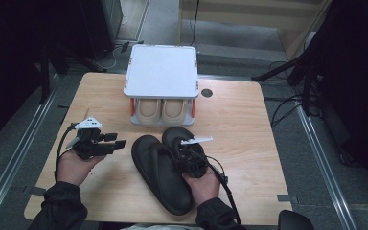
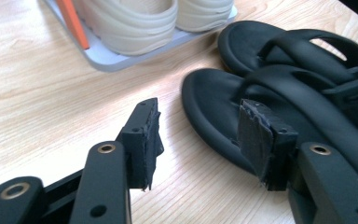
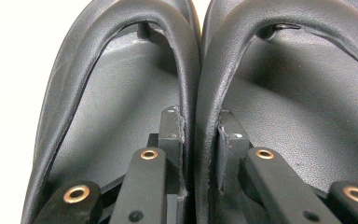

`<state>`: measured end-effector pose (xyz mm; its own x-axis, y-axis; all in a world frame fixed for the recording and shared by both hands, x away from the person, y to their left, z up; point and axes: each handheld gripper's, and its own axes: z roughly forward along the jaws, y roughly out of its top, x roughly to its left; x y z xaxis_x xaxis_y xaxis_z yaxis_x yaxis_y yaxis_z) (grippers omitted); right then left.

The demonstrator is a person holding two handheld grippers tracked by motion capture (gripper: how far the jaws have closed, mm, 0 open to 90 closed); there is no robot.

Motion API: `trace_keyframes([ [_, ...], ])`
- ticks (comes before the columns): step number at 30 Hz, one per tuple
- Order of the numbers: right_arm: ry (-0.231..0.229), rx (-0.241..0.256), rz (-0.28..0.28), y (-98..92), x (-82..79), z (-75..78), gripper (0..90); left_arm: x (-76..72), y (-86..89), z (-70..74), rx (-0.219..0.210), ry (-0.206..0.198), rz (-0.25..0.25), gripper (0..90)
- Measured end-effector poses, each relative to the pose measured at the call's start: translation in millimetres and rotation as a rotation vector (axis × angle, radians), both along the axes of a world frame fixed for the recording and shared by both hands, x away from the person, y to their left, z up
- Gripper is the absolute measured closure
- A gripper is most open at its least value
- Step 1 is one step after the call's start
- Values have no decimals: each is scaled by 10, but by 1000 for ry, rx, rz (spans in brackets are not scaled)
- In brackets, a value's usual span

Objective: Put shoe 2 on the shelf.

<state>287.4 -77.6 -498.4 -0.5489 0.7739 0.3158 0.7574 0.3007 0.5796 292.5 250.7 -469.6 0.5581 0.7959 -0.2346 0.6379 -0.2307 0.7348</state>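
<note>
Right gripper view: right tool [image 3: 200, 154] pinched on two inner straps of black sandals [image 3: 279, 88], sandals lying under it on worktop [image 1: 249, 120]. Left tool [image 2: 200, 140] apart, just beside. Sandals probably light, bendy; straps best grab spot.

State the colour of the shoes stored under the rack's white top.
Beige shoes, clearest in the left gripper view.

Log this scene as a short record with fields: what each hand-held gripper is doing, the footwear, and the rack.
right hand-held gripper: shut on the adjoining straps of both black sandals, pinched together
left hand-held gripper: open, holding nothing, beside the sandals
black sandals: side by side on the wooden table
beige shoes: a pair on the lower shelf of the rack
white rack: at the table's far edge, top bare
</note>
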Motion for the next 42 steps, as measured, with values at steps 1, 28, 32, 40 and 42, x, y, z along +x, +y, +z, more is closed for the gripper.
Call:
trace_keyframes([
  [1, 3, 0, 31, -19, 1, 16, 767, 4, 14, -7, 11, 0, 9, 481],
  [28, -15, 4, 585, 138, 320, 265, 765, -172, 282, -76, -21, 62, 84, 432],
  [32, -30, -22, 642, 183, 409, 329, 765, -207, 310, -84, -22, 70, 95, 423],
  [40, -38, -30, 724, 208, 584, 474, 765, -218, 334, -107, -27, 94, 97, 412],
  [42, -25, -24, 720, 184, 617, 532, 764, -211, 338, -117, -24, 100, 94, 405],
])
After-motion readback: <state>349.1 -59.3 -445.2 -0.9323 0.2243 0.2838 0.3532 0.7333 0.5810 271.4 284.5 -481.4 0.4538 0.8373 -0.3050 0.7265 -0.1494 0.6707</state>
